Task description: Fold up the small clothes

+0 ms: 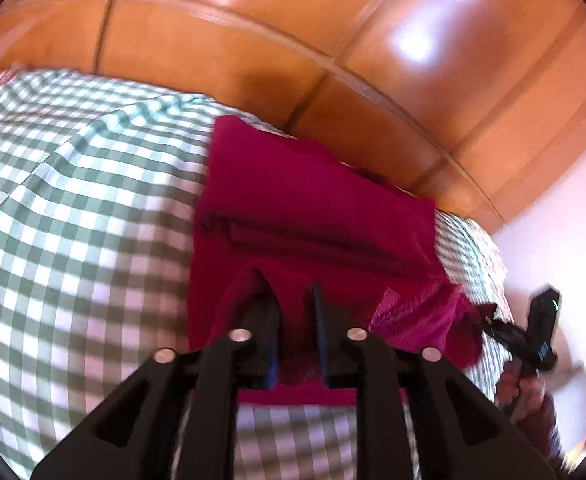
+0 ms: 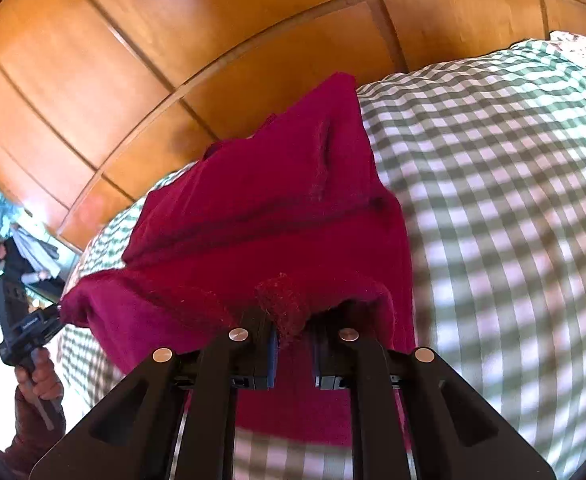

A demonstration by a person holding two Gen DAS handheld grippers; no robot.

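A small magenta knit garment (image 1: 313, 208) lies partly folded on the green-and-white checked sheet (image 1: 73, 208). My left gripper (image 1: 295, 304) is shut on the garment's near edge, cloth pinched between the fingers. In the right wrist view the same garment (image 2: 277, 208) stretches away over the sheet (image 2: 493, 200). My right gripper (image 2: 293, 320) is shut on its near edge, a fold of knit bunched over the fingertips. Each gripper shows in the other's view: the right one (image 1: 533, 336) at the garment's right corner, the left one (image 2: 25, 328) at its left corner.
A wooden panelled wall (image 1: 333, 40) rises right behind the bed, also in the right wrist view (image 2: 133, 60). A white wall (image 1: 565, 256) stands at the far right. A mirror or window (image 2: 9, 232) shows at the left edge.
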